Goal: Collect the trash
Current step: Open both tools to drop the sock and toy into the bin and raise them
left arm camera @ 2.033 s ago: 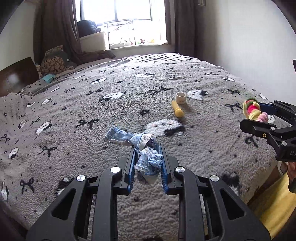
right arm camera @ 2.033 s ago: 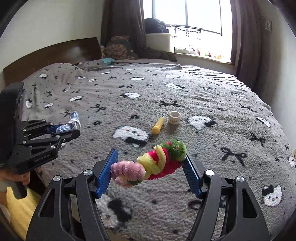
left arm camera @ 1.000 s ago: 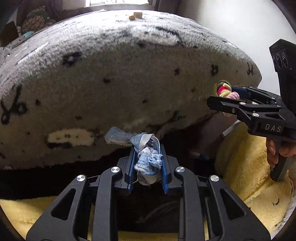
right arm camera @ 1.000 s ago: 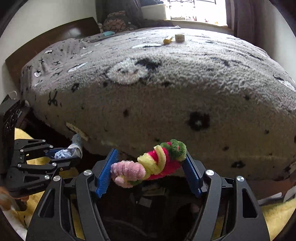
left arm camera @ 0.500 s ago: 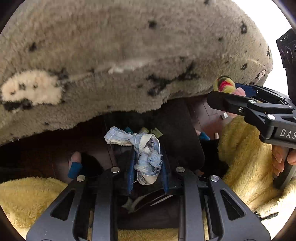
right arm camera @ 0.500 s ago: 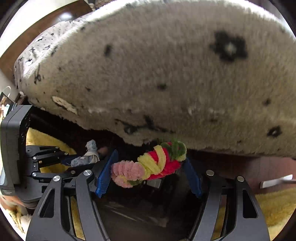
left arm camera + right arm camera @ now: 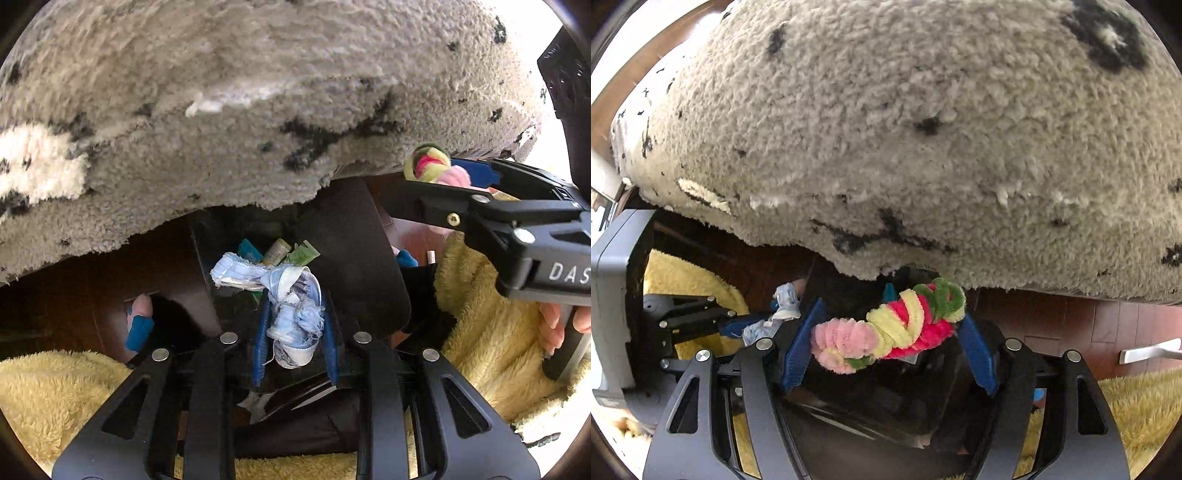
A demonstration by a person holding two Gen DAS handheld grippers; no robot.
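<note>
Two grippers have swung down off the top of the bed within the last couple of seconds, and both now point below the hanging edge of the grey fleece blanket (image 7: 258, 110), which fills the upper part of each view. At the lower centre of the left wrist view, the left gripper (image 7: 295, 325) is clamped on a frayed pale-blue fabric scrap (image 7: 291, 295). Behind it, mid-frame, is a dark bin (image 7: 354, 258) with what look like green wrappers (image 7: 295, 253) inside. At the upper right of that view, the right gripper (image 7: 443, 177) pinches a twist of pink, yellow, red and green pipe cleaners (image 7: 436, 168); its black body bears the white letters "DAS", the rest cut off by the frame edge.

In the right wrist view, the scrap shows at centre left, and the pipe cleaners span the closed blue pads at lower centre, above a glossy black opening. I'd judge both pieces are poised over the bin and the drop is the next step. Yellow plush (image 7: 1137, 406) lies at the lower corners. No other writing is legible.
</note>
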